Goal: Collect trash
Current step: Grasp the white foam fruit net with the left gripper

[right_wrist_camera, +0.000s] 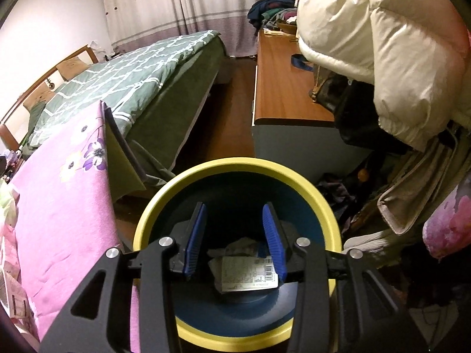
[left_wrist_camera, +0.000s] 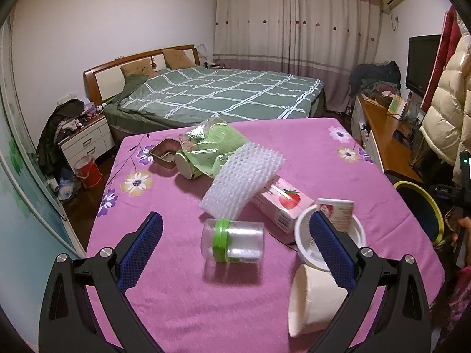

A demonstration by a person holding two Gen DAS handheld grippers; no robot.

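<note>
My left gripper (left_wrist_camera: 235,214) stands wide open just above the pink tablecloth (left_wrist_camera: 176,294). A clear jar with a green band (left_wrist_camera: 232,241) lies on its side between and just beyond the fingers, untouched. Around it lie a paper cup (left_wrist_camera: 315,303), a white tub (left_wrist_camera: 303,235), a strawberry carton (left_wrist_camera: 279,203), a white foam net (left_wrist_camera: 244,182), a green plastic bag (left_wrist_camera: 212,147) and a brown tray (left_wrist_camera: 164,153). My right gripper (right_wrist_camera: 234,207) hangs open over the yellow-rimmed blue bin (right_wrist_camera: 235,163). A labelled packet (right_wrist_camera: 248,273) and crumpled paper lie in the bin's bottom, not gripped.
The bin stands on the floor off the table's right edge (left_wrist_camera: 412,184). A green bed (left_wrist_camera: 220,94) lies behind the table. A wooden desk (right_wrist_camera: 282,88) and a hanging cream puffer jacket (right_wrist_camera: 397,44) crowd the bin's right side. A nightstand (left_wrist_camera: 88,141) stands far left.
</note>
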